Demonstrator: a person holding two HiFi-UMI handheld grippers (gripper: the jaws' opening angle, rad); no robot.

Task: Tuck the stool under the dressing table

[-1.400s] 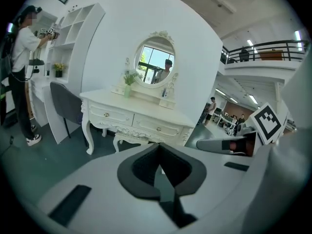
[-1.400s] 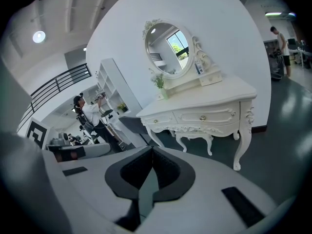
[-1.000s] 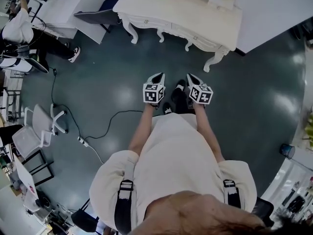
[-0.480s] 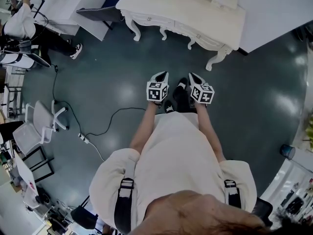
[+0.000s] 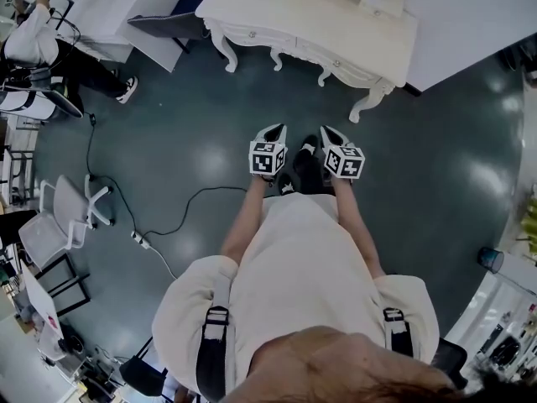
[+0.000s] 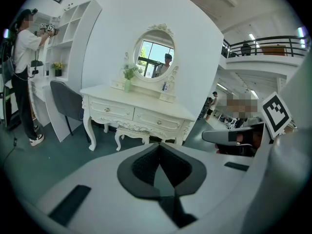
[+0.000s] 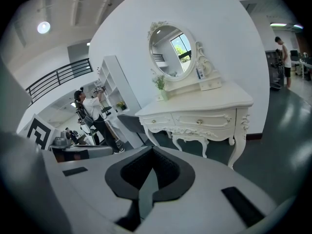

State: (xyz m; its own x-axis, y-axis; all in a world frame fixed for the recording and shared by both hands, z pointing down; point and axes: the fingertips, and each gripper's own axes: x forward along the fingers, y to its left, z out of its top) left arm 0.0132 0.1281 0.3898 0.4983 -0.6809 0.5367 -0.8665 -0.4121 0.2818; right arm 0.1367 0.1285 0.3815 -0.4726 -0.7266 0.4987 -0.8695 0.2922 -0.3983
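Both my claws, the left gripper (image 6: 158, 146) and the right gripper (image 7: 152, 151), are pressed together on nothing, well short of the dressing table (image 6: 152, 120). The stool (image 6: 130, 129) sits beneath the table, between its legs. A careless shove could knock it against those legs. The table's front hides most of the stool's seat.

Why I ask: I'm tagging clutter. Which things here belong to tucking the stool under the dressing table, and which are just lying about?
Job: stool, already beneath the dressing table; left gripper and right gripper, both shut, empty.
Lying about: floor cable, white chair, grey chair, vase of greenery.
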